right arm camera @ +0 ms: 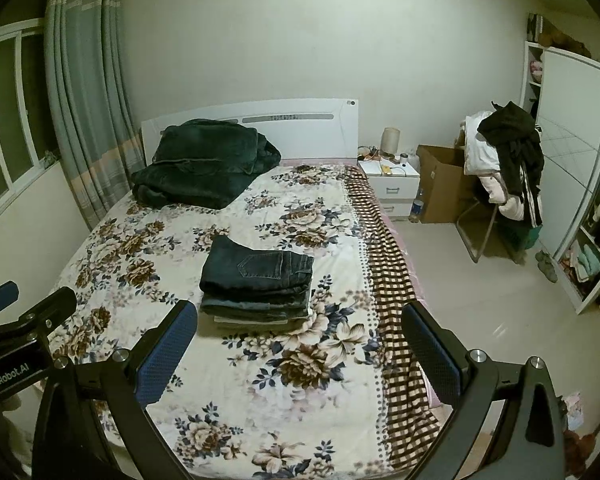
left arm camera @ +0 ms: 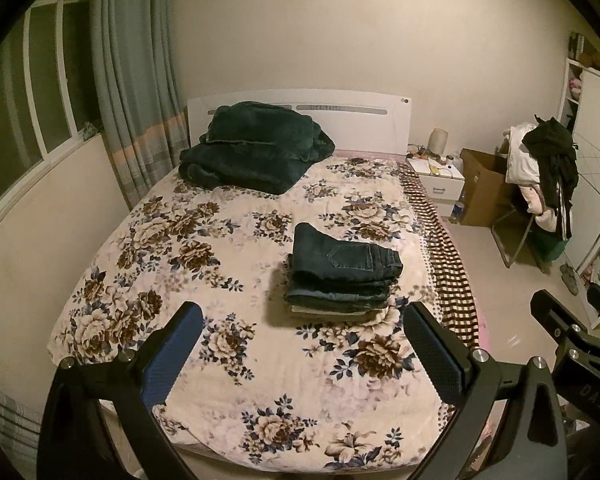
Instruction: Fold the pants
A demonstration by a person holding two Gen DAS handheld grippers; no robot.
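Observation:
A stack of folded pants (left arm camera: 342,276) lies on the floral bedspread (left arm camera: 204,264), dark jeans on top with a back pocket showing; it also shows in the right wrist view (right arm camera: 256,280). My left gripper (left arm camera: 300,344) is open and empty, held above the foot of the bed, well short of the stack. My right gripper (right arm camera: 300,344) is open and empty too, at a similar height to the right. The right gripper's body (left arm camera: 572,332) shows at the left view's right edge. The left gripper's body (right arm camera: 24,320) shows at the right view's left edge.
A dark green blanket (left arm camera: 256,146) lies bundled near the white headboard (left arm camera: 360,108). A checked cloth (right arm camera: 396,280) hangs down the bed's right side. A nightstand (right arm camera: 390,182), cardboard box (right arm camera: 440,184) and chair piled with clothes (right arm camera: 508,160) stand on the tiled floor to the right, by a wardrobe (right arm camera: 572,160).

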